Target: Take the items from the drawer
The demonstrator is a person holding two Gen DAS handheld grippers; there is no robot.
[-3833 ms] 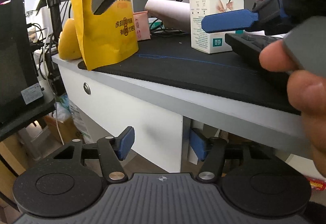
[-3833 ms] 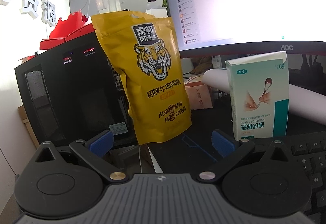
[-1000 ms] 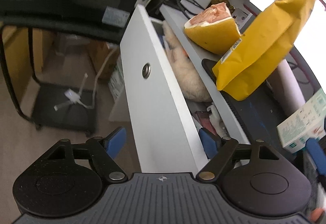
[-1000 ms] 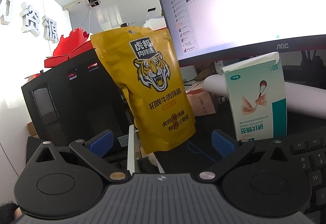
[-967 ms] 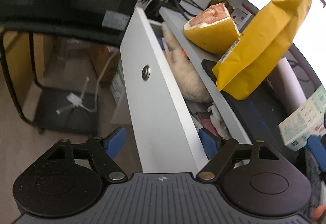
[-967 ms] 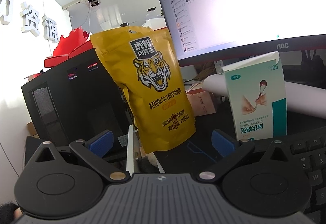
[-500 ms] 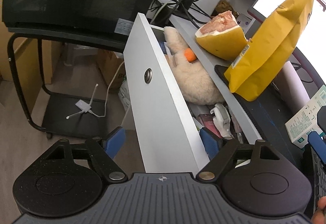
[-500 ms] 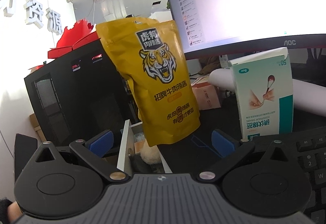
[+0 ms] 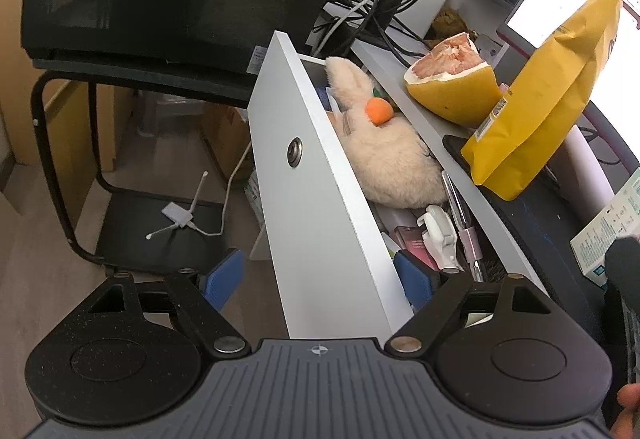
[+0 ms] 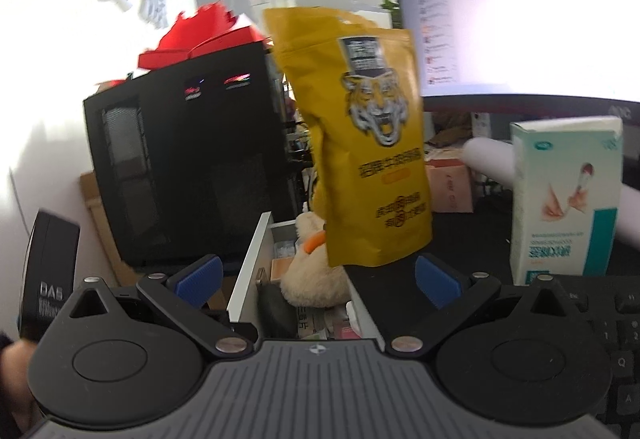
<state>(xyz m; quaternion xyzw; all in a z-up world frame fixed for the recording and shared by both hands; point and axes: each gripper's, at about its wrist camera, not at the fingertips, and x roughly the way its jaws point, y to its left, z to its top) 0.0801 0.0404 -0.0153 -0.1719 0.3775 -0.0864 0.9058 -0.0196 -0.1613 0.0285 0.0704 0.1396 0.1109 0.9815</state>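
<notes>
The white drawer (image 9: 316,199) stands pulled open under the desk. Inside lie a cream plush rabbit (image 9: 384,155) with an orange carrot (image 9: 378,110), a white spray bottle (image 9: 438,235), a pen and small packets. My left gripper (image 9: 320,275) is open, its blue fingertips (image 9: 222,275) straddling the drawer front's near end. My right gripper (image 10: 316,279) is open above the desk edge, looking over the drawer (image 10: 248,267) and the plush (image 10: 312,271).
A yellow tiger pouch (image 10: 368,143), a teal-and-white swab box (image 10: 564,199) and a keyboard (image 10: 616,327) are on the black desk mat. A cut pomelo (image 9: 452,83) sits at the desk's end. A black computer case (image 10: 180,167) stands left.
The drawer has come further out, showing the plush rabbit and small items. My left gripper drew back with it. My right gripper shifted left, now looking down into the drawer.
</notes>
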